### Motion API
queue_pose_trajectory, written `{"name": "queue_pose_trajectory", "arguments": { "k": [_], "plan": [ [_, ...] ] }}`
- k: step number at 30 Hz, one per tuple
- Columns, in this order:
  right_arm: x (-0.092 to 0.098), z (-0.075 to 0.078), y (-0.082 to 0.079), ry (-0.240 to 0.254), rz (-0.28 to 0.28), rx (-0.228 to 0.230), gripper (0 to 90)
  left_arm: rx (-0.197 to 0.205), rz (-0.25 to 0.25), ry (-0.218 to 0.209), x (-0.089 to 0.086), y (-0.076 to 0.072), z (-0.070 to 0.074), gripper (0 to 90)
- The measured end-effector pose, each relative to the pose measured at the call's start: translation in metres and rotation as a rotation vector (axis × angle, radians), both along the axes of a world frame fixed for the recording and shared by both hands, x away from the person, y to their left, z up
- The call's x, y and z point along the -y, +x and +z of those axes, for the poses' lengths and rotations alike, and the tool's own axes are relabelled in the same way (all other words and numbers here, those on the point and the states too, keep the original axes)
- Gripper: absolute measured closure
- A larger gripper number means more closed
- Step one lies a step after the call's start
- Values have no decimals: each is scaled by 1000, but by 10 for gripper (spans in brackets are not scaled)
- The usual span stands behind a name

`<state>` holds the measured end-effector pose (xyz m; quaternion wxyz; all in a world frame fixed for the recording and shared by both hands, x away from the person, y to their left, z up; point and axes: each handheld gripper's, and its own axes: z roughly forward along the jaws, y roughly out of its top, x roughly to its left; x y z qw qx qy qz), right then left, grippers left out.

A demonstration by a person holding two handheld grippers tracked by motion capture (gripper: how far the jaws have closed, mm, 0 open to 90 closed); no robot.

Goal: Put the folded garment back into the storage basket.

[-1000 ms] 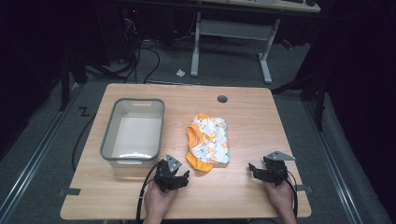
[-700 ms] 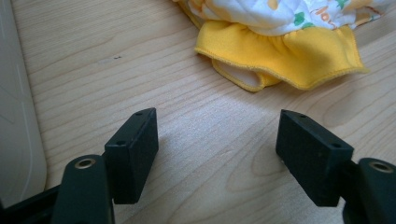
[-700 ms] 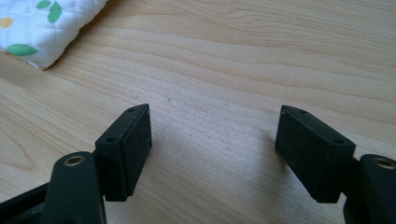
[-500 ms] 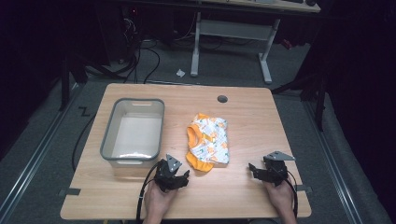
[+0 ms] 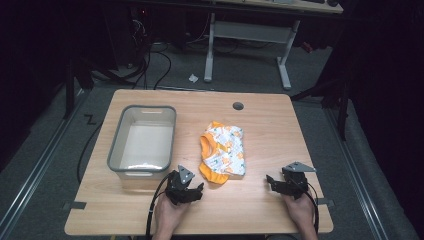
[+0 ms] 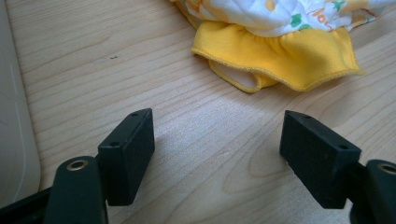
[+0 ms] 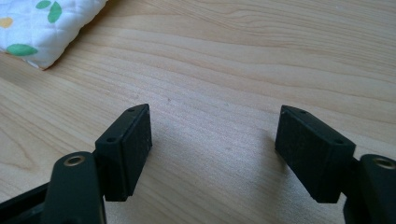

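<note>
A folded white cloth with orange and green prints and a yellow-orange frill point(image 5: 223, 153) lies near the middle of the wooden table point(image 5: 265, 125). My left gripper point(image 5: 186, 186) rests near the front edge, just left of the cloth's frilled end, jaws wide open and empty. In the left gripper view the frill point(image 6: 280, 63) lies a short way ahead of the open gripper point(image 6: 218, 156). My right gripper point(image 5: 286, 183) sits at the front right, open and empty. The right gripper view has a corner of the cloth point(image 7: 46, 28) at top left, well ahead of the gripper point(image 7: 215, 156).
A grey plastic bin point(image 5: 142, 141), nothing in it, stands on the table's left half; its wall point(image 6: 14, 140) edges the left gripper view. A round cable hole point(image 5: 238, 106) sits near the far edge. Behind the table are cables and desk legs on the floor.
</note>
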<state>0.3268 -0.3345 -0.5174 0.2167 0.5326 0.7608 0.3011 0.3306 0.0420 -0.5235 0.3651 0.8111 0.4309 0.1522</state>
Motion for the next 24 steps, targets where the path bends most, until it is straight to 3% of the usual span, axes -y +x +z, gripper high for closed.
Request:
{"name": "queue_pose_trajectory", "arguments": {
  "k": [5,15,24],
  "plan": [
    [0,0,0,0,0,0,273,-50,-12,-20,0,3,5,288],
    [0,0,0,0,0,0,273,-23,-42,-58,7,5,20,300],
    [0,0,0,0,0,0,274,-29,-59,-66,16,13,31,312]
  ]
}}
